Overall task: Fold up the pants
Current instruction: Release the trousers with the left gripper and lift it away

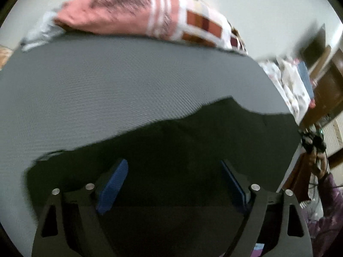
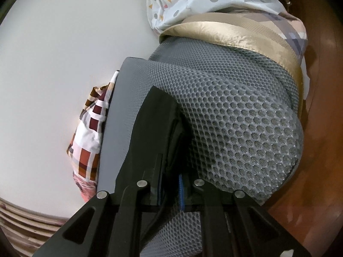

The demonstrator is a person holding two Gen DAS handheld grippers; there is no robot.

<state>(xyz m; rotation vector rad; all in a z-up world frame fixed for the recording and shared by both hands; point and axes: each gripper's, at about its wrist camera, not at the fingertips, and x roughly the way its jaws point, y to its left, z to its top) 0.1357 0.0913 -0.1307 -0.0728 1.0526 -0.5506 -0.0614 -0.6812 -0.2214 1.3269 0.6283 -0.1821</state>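
Note:
The black pants (image 1: 182, 141) lie spread across the grey mesh mattress (image 1: 107, 85) in the left wrist view, reaching its right edge. My left gripper (image 1: 173, 171) is open just over the pants, its blue pads (image 1: 113, 184) wide apart with nothing between them. In the right wrist view my right gripper (image 2: 171, 184) is shut on an edge of the black pants (image 2: 154, 128), which runs up from the jaws along the grey mattress (image 2: 246, 117). A blue pad (image 2: 181, 192) shows as a thin strip beside the cloth.
A pink and checked quilt (image 1: 150, 15) lies along the mattress's far side, against a white wall (image 2: 53, 53). Patterned bedding (image 2: 203, 0) and a gold blanket (image 2: 235, 34) sit at the mattress end. A wooden bed frame (image 2: 321, 128) lies to the right. The person's other hand (image 1: 317, 156) shows at the right.

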